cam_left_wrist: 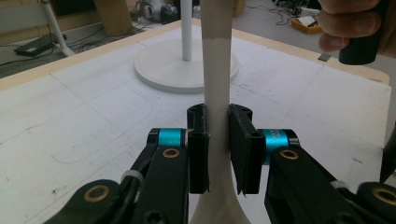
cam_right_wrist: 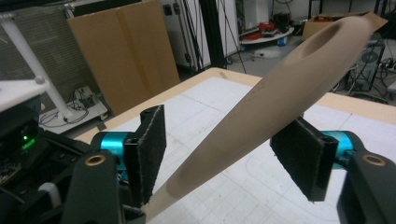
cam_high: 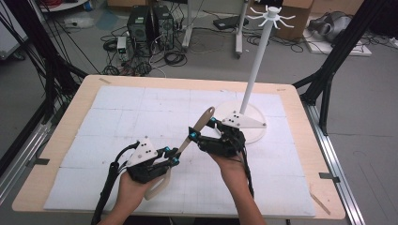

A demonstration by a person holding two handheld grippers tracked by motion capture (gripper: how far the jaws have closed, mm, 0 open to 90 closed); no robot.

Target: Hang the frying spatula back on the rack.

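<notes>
Between left tool (cam_left_wrist: 218, 149) pads: smooth beige shoehorn (cam_left_wrist: 217, 84).

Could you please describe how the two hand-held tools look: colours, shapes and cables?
Both the left tool and the right tool have black bodies with black linkage arms, brass-coloured pivot pins and turquoise metal collars behind flat black pads. Each carries a pale grey three-cornered plate with small dark dots on top. Black cables trail from them towards the person. No sleeves are visible on the forearms.

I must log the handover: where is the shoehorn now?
High view, centre front: shoehorn slants up from the left gripper, between the right gripper's open jaws.
</notes>
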